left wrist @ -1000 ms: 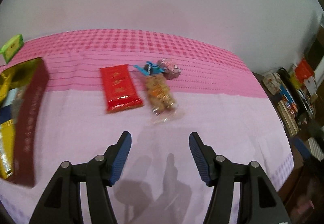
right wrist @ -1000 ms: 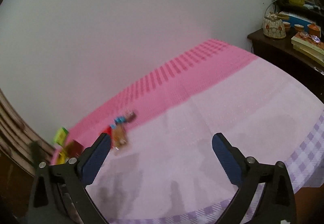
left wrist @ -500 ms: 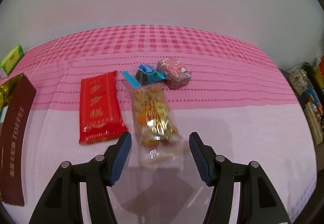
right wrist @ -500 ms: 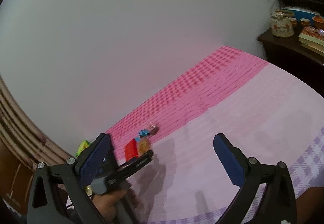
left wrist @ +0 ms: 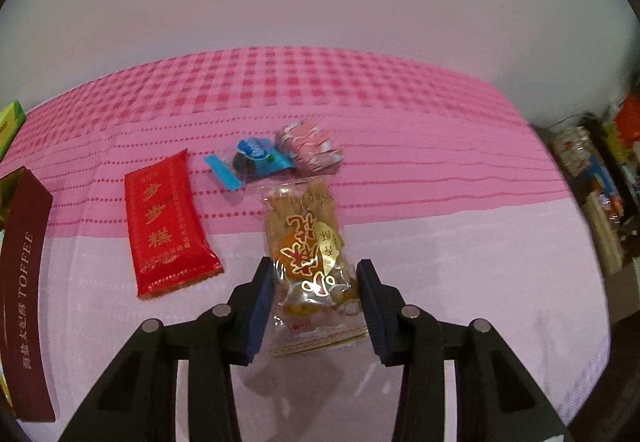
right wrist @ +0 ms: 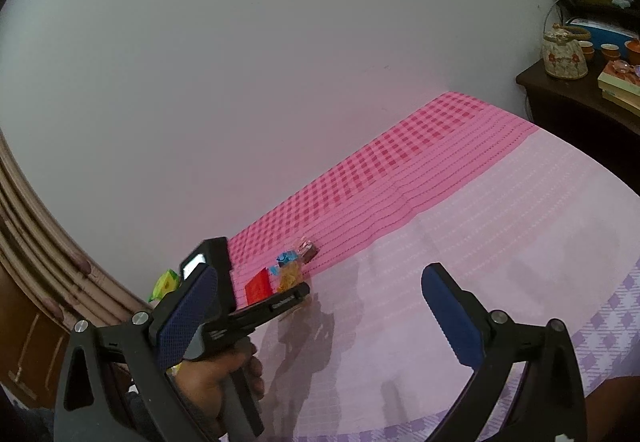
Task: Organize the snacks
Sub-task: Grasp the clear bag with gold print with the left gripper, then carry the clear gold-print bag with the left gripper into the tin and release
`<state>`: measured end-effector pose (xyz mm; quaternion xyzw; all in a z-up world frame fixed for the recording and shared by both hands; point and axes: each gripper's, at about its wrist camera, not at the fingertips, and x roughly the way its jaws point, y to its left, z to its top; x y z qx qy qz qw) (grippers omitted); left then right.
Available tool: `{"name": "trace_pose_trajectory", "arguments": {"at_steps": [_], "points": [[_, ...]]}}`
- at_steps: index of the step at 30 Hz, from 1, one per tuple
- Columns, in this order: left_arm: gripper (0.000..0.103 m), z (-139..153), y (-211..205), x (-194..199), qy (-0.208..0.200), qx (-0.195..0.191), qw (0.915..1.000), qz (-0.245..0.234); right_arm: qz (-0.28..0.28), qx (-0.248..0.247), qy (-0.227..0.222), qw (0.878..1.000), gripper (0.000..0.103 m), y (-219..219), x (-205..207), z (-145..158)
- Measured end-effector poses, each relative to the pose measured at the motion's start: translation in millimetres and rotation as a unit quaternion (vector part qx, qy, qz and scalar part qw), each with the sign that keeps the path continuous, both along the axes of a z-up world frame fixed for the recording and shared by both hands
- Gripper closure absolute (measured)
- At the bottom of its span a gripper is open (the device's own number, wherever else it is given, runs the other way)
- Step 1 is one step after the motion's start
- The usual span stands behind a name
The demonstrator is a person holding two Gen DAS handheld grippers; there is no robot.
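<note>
Two blue-padded jaws of the left gripper (left wrist: pixel 314 302), half a second ago short of it, now flank the clear golden-lettered snack packet (left wrist: pixel 308 258) on the pink cloth (left wrist: pixel 460 262), parted, unclenched, likely about to close; right gripper (right wrist: pixel 320 314) spread wide, gripping nothing.

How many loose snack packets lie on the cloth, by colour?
Red packet: 1
Clear packet of golden snacks: 1
Blue wrapper: 1
Pink-and-white wrapper: 1
Total: 4
</note>
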<state>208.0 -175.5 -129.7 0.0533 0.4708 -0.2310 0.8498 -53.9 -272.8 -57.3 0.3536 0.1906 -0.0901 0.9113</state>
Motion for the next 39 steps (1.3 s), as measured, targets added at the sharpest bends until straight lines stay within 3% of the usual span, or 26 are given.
{"name": "trace_pose_trajectory", "arguments": {"at_steps": [6,13,21,29,39], "points": [[0.061,29,15,-19,-0.009,-0.036,0.9991,-0.02,-0.001,-0.005,0.0,1.0,0.001,3,-1,0],[0.061,60,56,-16,-0.041,-0.042,0.9983,0.003,-0.001,-0.009,-0.003,1.0,0.001,5,-4,3],[0.061,100,143,20,-0.084,-0.02,0.9925,0.086,-0.002,-0.002,-0.008,1.0,0.001,3,-6,2],[0.061,125,243,49,-0.106,-0.004,0.9779,0.18,0.002,-0.002,-0.01,1.0,0.001,5,-5,4],[0.061,109,327,50,-0.09,0.008,0.9658,0.243,0.014,-0.003,0.0,1.0,0.0,11,1,1]]}}
